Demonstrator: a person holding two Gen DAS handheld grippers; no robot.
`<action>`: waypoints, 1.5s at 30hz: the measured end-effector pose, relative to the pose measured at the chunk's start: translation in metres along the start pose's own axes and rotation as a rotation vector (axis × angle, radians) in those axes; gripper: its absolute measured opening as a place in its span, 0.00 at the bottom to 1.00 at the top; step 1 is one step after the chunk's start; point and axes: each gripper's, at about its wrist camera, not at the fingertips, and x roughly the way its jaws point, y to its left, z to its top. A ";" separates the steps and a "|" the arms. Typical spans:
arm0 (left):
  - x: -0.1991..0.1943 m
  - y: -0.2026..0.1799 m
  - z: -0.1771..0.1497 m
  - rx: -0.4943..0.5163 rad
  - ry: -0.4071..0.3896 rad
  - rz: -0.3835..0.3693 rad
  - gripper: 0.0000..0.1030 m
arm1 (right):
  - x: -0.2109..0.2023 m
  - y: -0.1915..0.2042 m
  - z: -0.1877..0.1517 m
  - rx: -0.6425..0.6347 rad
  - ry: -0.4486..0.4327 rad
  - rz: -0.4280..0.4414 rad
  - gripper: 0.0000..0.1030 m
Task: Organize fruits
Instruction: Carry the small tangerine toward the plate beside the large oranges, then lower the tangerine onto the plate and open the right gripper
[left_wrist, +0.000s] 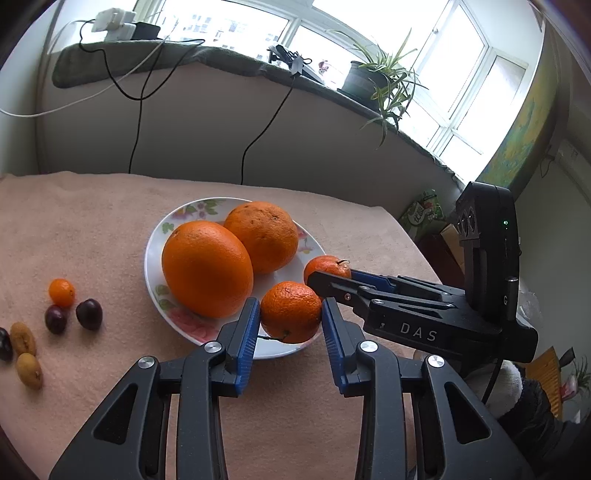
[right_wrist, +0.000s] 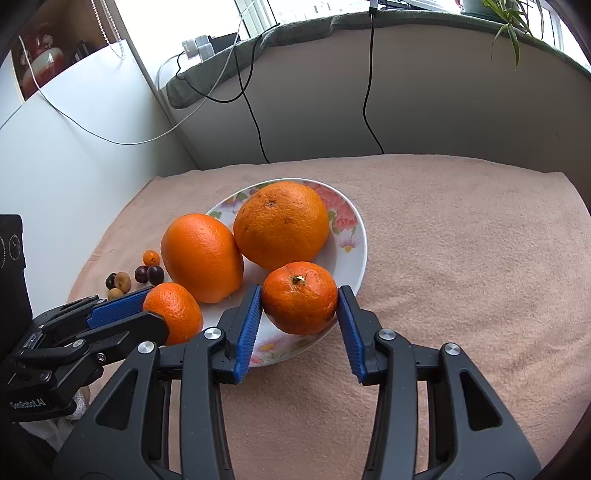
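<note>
Left wrist: left claw (left_wrist: 290, 321) level, apparently touching mandarin (left_wrist: 291, 312) over plate (left_wrist: 155, 258).

Left wrist view: mounted behind the left gripper (left_wrist: 290, 317), looking forward and down along its two fingers, close over the near rim of the floral plate (left_wrist: 155, 236). Faces the windowsill, with the window filling the top of the frame.

Right wrist view: mounted behind the right gripper (right_wrist: 300, 301), aimed forward and down from the plate's (right_wrist: 360, 240) other near side, equally close, angled more toward the white wall at left.

Shared by both: the plate, two large oranges (left_wrist: 207, 267) (right_wrist: 201, 256), both tangerines (left_wrist: 291, 310) (right_wrist: 300, 297), the small fruits (left_wrist: 61, 291) (right_wrist: 150, 257) left of the claws, the pink towel (left_wrist: 92, 229) (right_wrist: 461, 258). Each claw visible in the other's frame: right gripper (left_wrist: 325, 271) entering from right, left gripper (right_wrist: 147, 306) from left.
</note>
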 end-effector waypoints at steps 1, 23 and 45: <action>0.001 0.000 0.000 0.001 0.001 0.004 0.32 | 0.000 0.000 0.000 -0.002 0.000 -0.001 0.42; -0.014 0.000 -0.005 0.045 -0.033 0.056 0.72 | -0.019 0.015 0.008 -0.031 -0.079 -0.090 0.84; -0.078 0.088 -0.038 -0.054 -0.094 0.306 0.70 | -0.023 0.101 0.005 -0.194 -0.094 0.077 0.88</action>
